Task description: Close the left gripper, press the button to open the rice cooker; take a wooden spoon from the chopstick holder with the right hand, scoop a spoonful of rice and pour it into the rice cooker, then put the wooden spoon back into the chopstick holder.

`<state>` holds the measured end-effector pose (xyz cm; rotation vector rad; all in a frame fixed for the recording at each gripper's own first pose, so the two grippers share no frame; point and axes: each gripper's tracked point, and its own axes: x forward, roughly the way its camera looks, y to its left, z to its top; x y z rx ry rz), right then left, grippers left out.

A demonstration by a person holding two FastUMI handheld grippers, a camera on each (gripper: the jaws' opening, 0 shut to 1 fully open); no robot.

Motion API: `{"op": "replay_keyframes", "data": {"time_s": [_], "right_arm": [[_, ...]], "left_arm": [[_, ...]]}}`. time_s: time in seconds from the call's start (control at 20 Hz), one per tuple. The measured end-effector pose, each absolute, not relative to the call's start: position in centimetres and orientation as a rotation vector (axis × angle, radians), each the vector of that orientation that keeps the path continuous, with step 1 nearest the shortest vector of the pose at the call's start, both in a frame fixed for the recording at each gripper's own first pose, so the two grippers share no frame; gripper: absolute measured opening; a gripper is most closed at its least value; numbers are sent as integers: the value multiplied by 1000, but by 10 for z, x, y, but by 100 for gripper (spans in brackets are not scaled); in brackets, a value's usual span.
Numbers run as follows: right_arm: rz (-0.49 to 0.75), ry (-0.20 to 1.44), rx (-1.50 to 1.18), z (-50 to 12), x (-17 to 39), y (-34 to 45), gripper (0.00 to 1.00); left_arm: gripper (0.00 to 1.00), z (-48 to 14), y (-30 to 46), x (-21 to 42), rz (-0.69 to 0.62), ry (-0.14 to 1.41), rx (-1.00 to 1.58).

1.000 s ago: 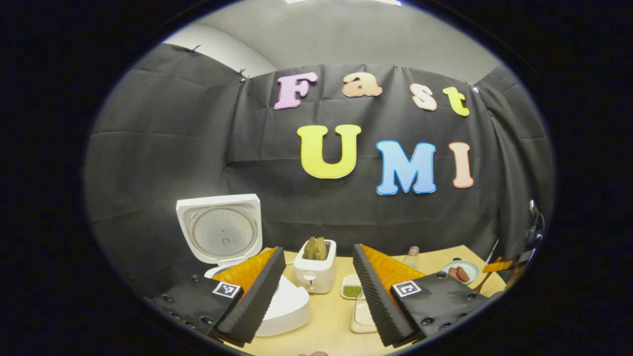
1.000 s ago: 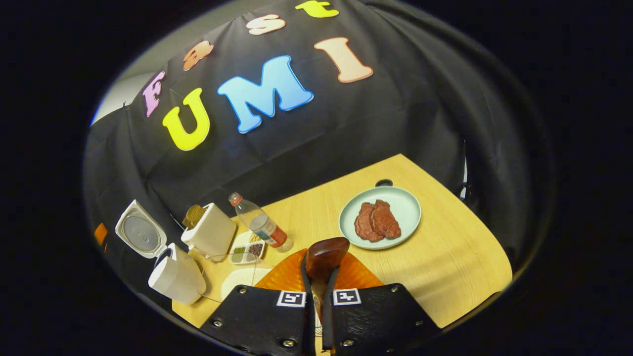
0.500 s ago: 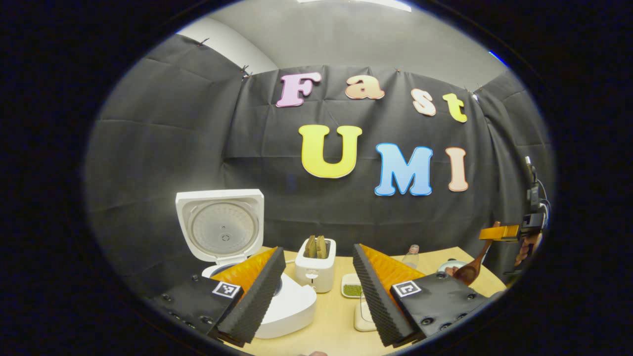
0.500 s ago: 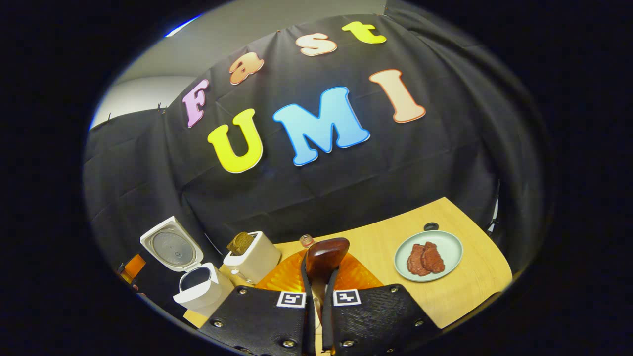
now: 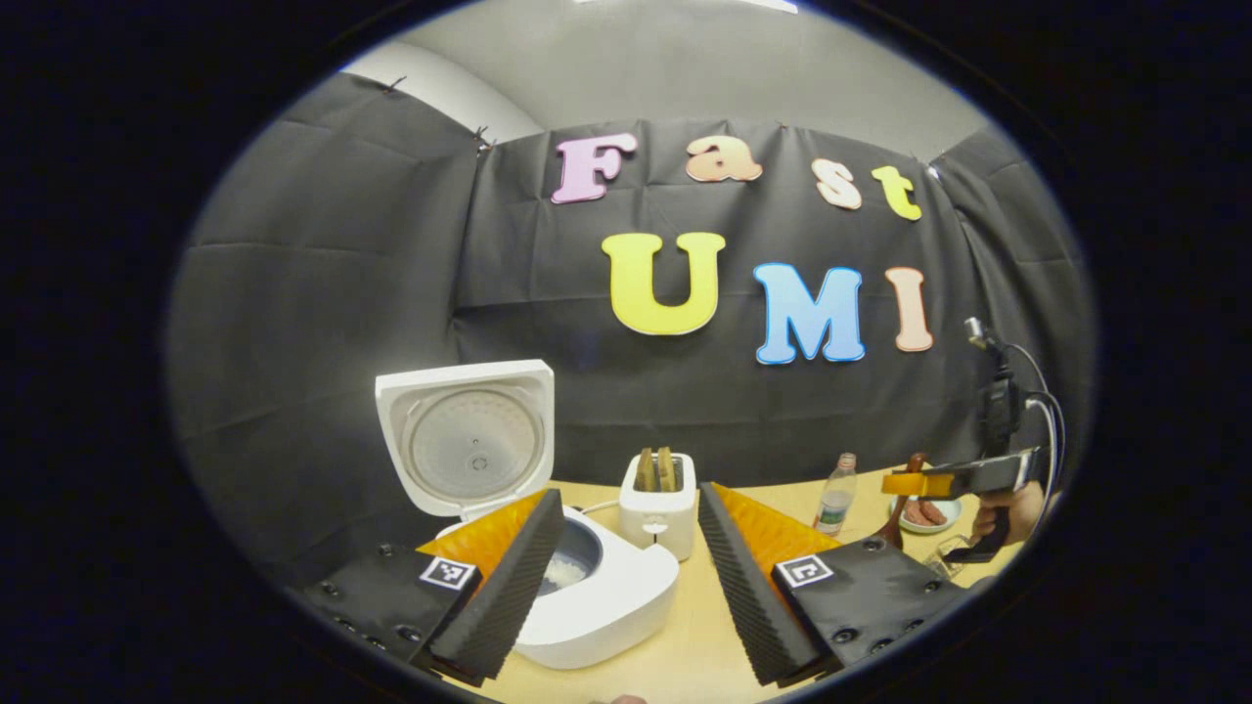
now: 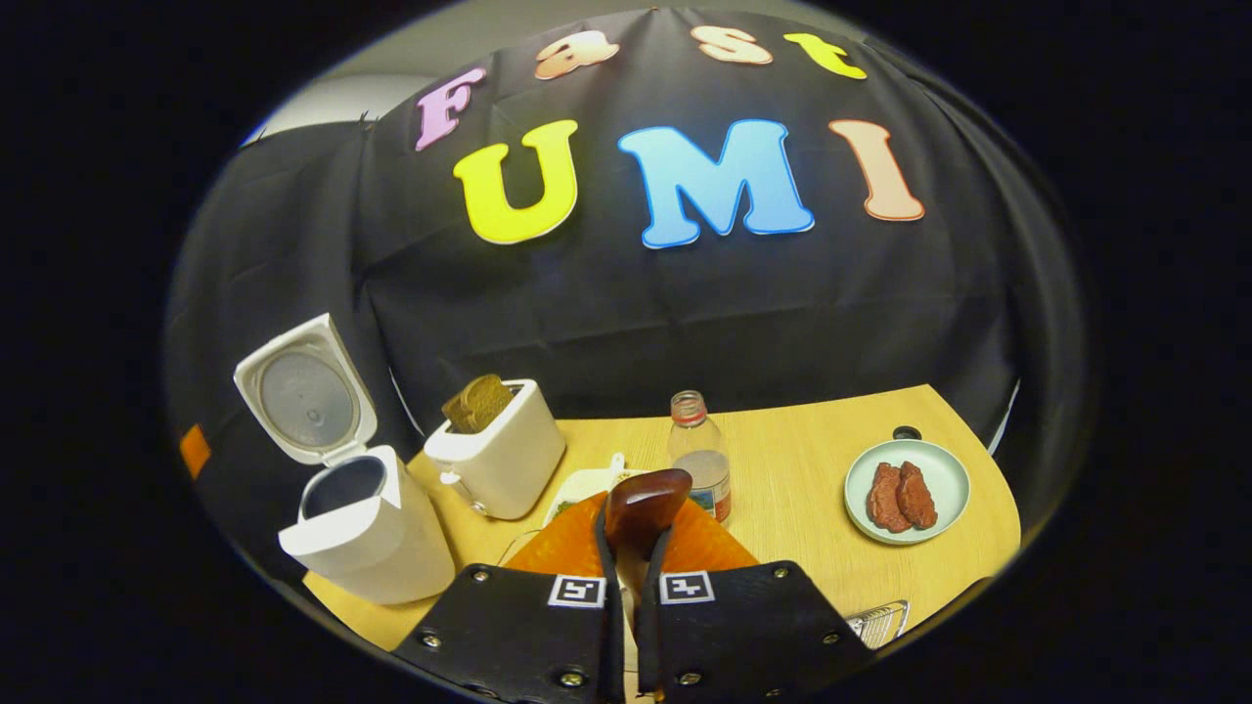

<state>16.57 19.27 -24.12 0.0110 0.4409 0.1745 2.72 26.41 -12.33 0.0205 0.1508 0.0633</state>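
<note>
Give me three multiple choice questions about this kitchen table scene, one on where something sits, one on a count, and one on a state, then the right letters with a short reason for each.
1. Where does the toaster stand?
A. between the rice cooker and the bottle
B. on the plate
C. inside the rice cooker

2. How many pieces of meat lie on the plate?
A. none
B. two
C. five

3. What is the right gripper doing?
A. spread wide with nothing in it
B. pressing the cooker's button
C. shut on the wooden spoon

Answers:
1 A: in the right gripper view the toaster has the cooker on one side and the bottle on the other.
2 B: two reddish pieces lie side by side.
3 C: both fingers clamp the spoon's handle, bowl end sticking out ahead.
</note>
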Motion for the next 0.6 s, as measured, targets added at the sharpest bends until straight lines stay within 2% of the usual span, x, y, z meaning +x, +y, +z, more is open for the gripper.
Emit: {"op": "replay_keyframes", "data": {"time_s": [0.2, 0.3, 0.6], "right_arm": [[114, 530, -56, -293, 170, 199, 6], [111, 539, -23, -300, 172, 205, 6], [106, 604, 379, -315, 176, 219, 6]], "left_arm": [[96, -137, 282, 27, 78, 182, 4], [96, -144, 292, 26, 91, 195, 3], [96, -158, 306, 14, 134, 227, -21]]}}
